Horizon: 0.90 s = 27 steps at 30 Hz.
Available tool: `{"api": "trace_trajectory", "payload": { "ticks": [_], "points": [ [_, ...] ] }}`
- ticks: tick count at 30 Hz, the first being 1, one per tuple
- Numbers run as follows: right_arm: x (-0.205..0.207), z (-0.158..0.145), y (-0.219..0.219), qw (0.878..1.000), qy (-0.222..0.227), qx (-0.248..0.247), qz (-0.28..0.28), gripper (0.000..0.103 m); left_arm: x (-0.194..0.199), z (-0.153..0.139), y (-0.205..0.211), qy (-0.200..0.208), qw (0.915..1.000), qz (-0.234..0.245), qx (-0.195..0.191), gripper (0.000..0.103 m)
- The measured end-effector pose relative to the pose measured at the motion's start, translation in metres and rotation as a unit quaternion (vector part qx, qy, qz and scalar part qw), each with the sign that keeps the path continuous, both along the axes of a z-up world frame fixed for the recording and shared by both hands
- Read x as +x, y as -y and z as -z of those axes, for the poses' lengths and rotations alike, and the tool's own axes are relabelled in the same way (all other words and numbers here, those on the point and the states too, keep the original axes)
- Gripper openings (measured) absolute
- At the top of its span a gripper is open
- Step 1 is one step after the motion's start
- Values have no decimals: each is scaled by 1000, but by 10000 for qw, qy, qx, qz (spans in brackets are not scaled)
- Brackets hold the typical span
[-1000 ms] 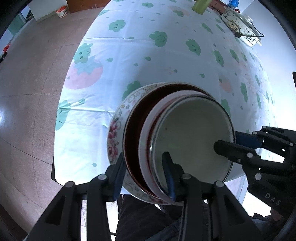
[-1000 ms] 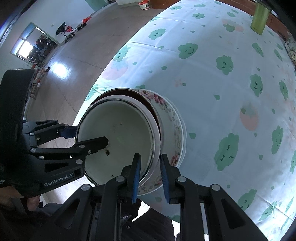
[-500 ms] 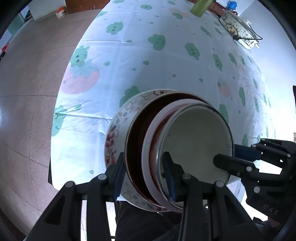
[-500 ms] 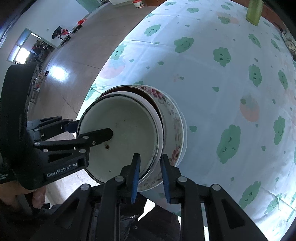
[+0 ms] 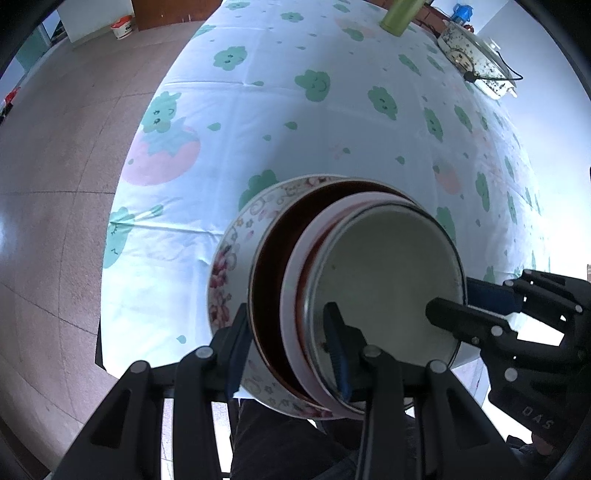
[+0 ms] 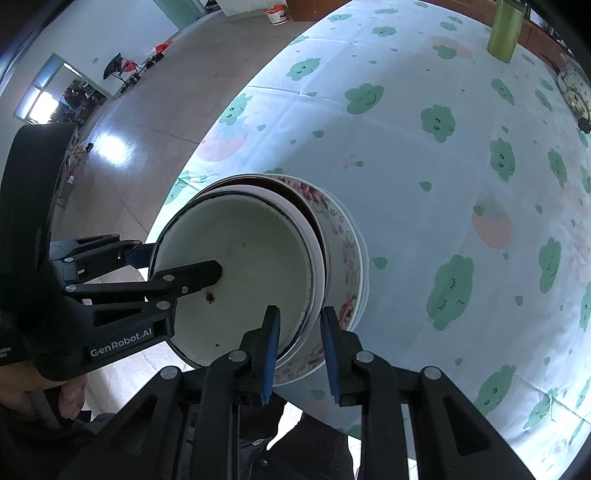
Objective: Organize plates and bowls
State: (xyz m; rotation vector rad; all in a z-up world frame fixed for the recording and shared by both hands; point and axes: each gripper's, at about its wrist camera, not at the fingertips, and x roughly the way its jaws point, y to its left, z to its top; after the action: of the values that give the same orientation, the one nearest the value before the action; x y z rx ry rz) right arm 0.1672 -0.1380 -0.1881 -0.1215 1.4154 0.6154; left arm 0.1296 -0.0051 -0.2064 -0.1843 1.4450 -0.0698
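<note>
A nested stack of bowls sits at the near edge of the table. The outer floral bowl (image 5: 229, 266) (image 6: 347, 258) holds a dark red bowl (image 5: 269, 295), a white bowl (image 5: 291, 280) and a cream enamel bowl (image 5: 388, 277) (image 6: 240, 266) on top. My left gripper (image 5: 288, 350) (image 6: 177, 260) is shut across the stack's walls, one finger inside the enamel bowl and one outside the floral bowl. My right gripper (image 6: 300, 343) (image 5: 454, 297) clamps the opposite side the same way. I cannot tell whether the stack rests on the cloth.
The tablecloth (image 5: 332, 129) has green cloud and strawberry prints. A green cup (image 5: 399, 14) (image 6: 504, 33) and a speckled pot (image 5: 476, 55) with a cord stand at the far end. Tiled floor lies to the left with a white bucket (image 5: 122, 29). The person's legs (image 5: 280, 435) are below.
The stack sits a little lower in the left wrist view. Both grippers keep the same hold on it.
</note>
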Motion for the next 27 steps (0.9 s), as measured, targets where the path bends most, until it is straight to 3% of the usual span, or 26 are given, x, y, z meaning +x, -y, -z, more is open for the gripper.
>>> {"api": "trace_trajectory", "payload": {
  "ticks": [12,16,27],
  "points": [
    [-4,-2,1,9997,229,-41,-45,27,-7,-4,1,82,9999,-106,-17,38],
    [-6,-4,1,9994,332,75,-77,37,-10,-6,2,129,9998,-147,40,40],
    [-13,-10,4,9975,663,144,-177,41,-25,-14,1,295,9984,-461,145,46]
  ]
}}
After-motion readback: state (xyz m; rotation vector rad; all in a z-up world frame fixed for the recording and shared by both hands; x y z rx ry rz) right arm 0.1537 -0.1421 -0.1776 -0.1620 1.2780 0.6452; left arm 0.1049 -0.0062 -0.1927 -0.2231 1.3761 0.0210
